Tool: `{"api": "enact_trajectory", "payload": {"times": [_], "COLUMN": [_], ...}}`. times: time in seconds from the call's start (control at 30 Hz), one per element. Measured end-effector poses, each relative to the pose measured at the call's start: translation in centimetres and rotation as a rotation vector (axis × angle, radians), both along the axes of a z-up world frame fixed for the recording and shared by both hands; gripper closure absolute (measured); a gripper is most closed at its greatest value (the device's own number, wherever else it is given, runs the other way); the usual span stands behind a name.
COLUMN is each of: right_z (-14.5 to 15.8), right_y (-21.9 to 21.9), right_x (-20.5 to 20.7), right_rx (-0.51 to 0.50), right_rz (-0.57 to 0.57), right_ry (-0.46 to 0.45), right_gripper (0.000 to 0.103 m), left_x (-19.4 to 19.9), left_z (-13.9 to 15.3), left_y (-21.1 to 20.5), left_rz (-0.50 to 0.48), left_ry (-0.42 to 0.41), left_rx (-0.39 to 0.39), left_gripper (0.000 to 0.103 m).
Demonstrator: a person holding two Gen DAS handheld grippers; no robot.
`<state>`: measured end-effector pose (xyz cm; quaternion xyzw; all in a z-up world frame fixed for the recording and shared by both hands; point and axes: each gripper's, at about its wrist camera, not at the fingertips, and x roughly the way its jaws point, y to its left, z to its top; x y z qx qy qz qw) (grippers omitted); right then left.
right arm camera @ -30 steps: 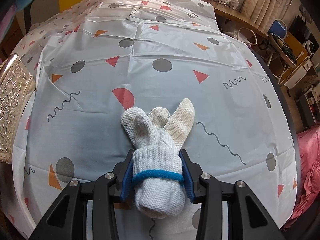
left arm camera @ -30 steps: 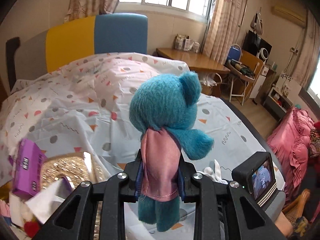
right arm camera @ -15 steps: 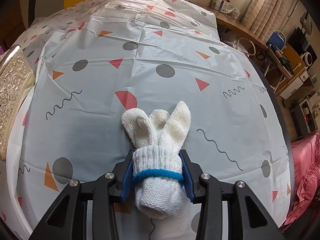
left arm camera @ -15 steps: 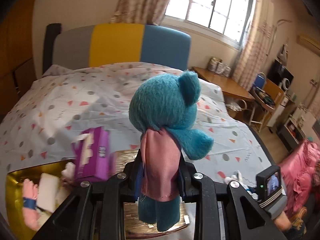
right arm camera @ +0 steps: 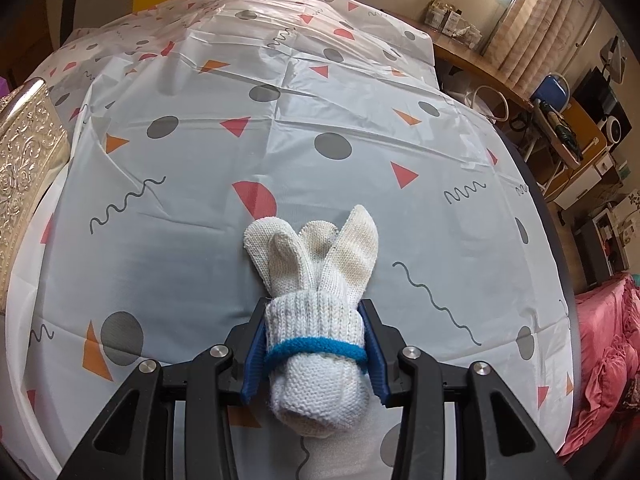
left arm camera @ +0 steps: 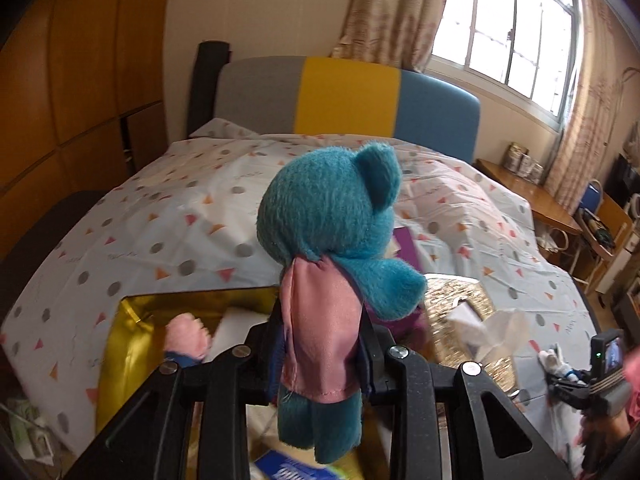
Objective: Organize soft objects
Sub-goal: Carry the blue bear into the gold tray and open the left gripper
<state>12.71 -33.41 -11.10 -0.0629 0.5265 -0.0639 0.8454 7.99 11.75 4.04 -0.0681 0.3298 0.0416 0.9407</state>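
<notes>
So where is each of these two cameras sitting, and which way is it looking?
Left wrist: on the left gripper, facing along its jaws, which clamp a teddy; beyond, the gold box, bed and headboard. Own body: the black jaws, plus the right gripper at the right edge.
Right wrist: on the right gripper, tilted down at the bedsheet, jaws clamping a glove.
Shared: the patterned bedsheet, the glove and the ornate tissue box.

daylit window (left arm camera: 516,36), curtains (left arm camera: 392,8), wooden wardrobe (left arm camera: 80,92), striped headboard (left arm camera: 348,96).
</notes>
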Motion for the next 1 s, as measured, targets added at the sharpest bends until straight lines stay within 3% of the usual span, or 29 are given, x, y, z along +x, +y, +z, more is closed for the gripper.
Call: {"api": "enact_trajectory", "payload": {"times": [0.23,0.63,0.87,1.0], "right_z": [0.0,-0.1,0.0,0.0], "right_y": [0.5,0.7,1.1,1.1], "right_x": [-0.3,-0.9,-1.2,-1.2], "right_rx": [-0.028,-0.031,-0.060,-0.064], "right_rz": [0.003,-0.017,-0.011,-0.008], "right_ry": [-0.028,-0.062,-0.071,-0.072], "right_gripper": [0.061,0.060,0.061,0.061], "left_x": [-4.2,-7.3,-8.6,-10.1], "left_z": [-2.1,-4.1,-6.5,-7.9], "left_y": [3.1,6.5,8.8,11.3], "left_rz": [0.071,0.139,0.172,0.222], "left_ry": [0.007,0.041,0.104,0.141], "left_rx": [0.040,0.029,-0.033,-0.114], "left_gripper": [0.072,0.072,0.072,0.072]}}
